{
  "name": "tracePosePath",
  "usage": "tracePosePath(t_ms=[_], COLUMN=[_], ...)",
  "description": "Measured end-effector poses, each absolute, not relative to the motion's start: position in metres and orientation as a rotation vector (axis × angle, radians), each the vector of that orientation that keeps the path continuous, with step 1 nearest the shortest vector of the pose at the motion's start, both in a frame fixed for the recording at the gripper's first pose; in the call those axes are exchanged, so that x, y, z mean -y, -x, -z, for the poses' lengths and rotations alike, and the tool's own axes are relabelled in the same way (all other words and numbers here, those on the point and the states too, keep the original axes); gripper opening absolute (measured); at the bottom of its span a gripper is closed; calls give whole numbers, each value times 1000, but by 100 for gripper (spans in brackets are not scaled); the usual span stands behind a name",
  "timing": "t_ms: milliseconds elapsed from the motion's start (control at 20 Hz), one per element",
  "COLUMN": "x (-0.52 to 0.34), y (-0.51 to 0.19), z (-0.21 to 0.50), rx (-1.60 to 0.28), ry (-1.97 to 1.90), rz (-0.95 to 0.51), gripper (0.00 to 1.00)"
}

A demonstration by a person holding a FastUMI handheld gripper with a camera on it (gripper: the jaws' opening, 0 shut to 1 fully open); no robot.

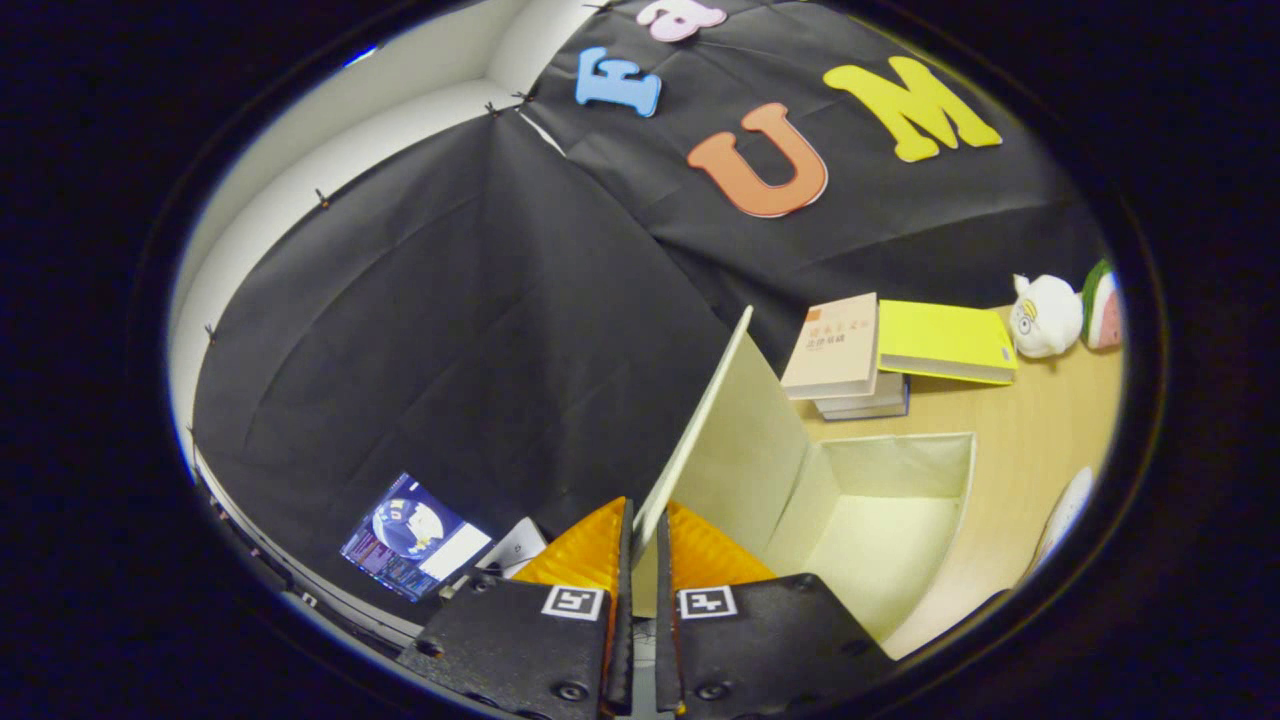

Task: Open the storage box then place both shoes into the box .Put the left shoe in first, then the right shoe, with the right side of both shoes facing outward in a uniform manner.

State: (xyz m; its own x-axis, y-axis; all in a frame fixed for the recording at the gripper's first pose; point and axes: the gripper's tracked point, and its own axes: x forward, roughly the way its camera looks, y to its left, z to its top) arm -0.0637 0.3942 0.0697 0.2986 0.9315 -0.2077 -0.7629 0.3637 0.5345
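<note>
Opening step in hand: gripper point(643, 525) fingers clamped on the raised lid point(700, 420) of the storage box point(880, 520), which sits on the table just before the books point(850, 355); next, swing lid fully back, release, fetch left shoe.

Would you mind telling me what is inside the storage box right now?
The storage box looks empty: its pale floor and inner walls show, with no shoe visible. The gripper is shut on the raised lid, and the jaws hide the box's nearest corner.
</note>
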Motion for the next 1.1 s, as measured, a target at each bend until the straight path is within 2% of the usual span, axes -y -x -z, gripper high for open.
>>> tracePosePath(t_ms=[150, 250, 400, 500, 600, 850, 1100], x=[-423, -433, -438, -435, -433, -403, -336], y=[65, 69, 66, 59, 57, 41, 26], z=[-71, -71, -73, -76, -77, -77, -70], rx=[-495, -456, -393, -355, -349, -320, -266], ry=[-296, -242, -180, -152, -151, -178, -147], rz=[-1134, -1124, -1085, -1042, -1022, -923, -758], gripper=[20, 29, 58, 68, 86, 90, 91])
